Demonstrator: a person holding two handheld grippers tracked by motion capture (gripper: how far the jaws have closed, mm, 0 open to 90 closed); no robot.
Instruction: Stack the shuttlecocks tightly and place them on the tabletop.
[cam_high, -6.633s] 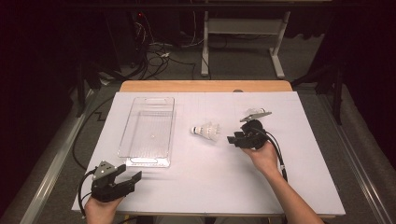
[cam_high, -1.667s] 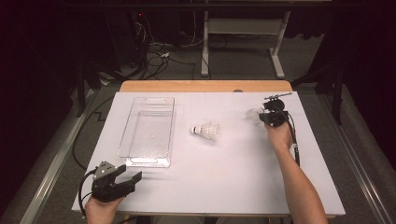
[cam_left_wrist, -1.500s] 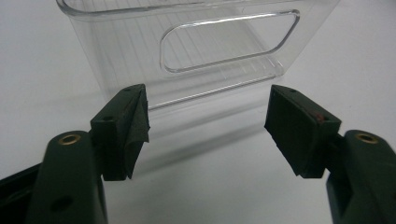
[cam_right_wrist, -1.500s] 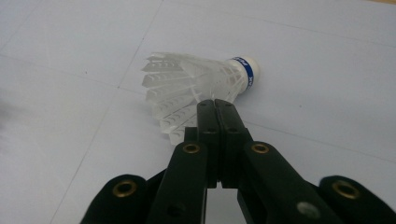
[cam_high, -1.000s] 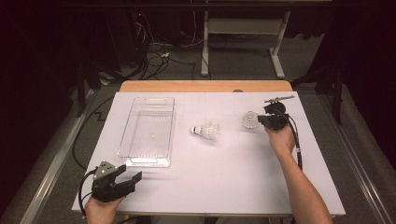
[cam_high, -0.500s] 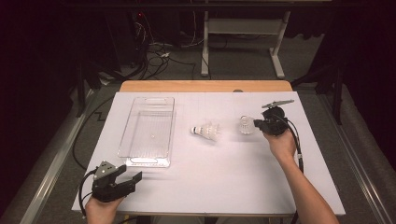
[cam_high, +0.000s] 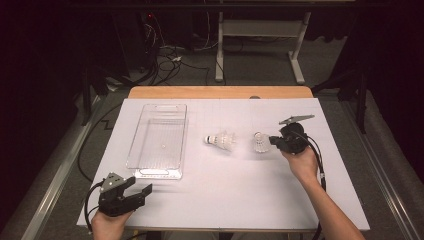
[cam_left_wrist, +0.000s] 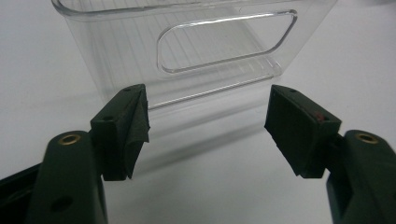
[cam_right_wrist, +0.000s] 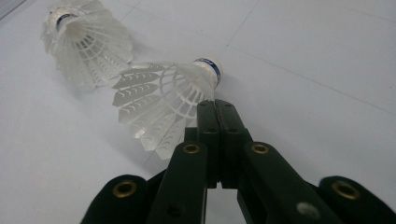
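Carrying a shuttlecock (cam_high: 259, 143) by its skirt, pinched in closed right fingers (cam_right_wrist: 215, 109), toward clear bin (cam_high: 159, 141); second shuttlecock (cam_high: 221, 140) lying mid-desk. Left fingers (cam_left_wrist: 122, 130) open, idle. Next: over the bin, release.

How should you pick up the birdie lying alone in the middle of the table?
Best guess: grip the free shuttlecock by its feather skirt, near the cork. It lies on its side, cork toward the clear bin and skirt flaring toward the right gripper. Coming from above, jaws either side, should work: the skirt gives, while the small round cork may slip. The right gripper is shut on the other shuttlecock.
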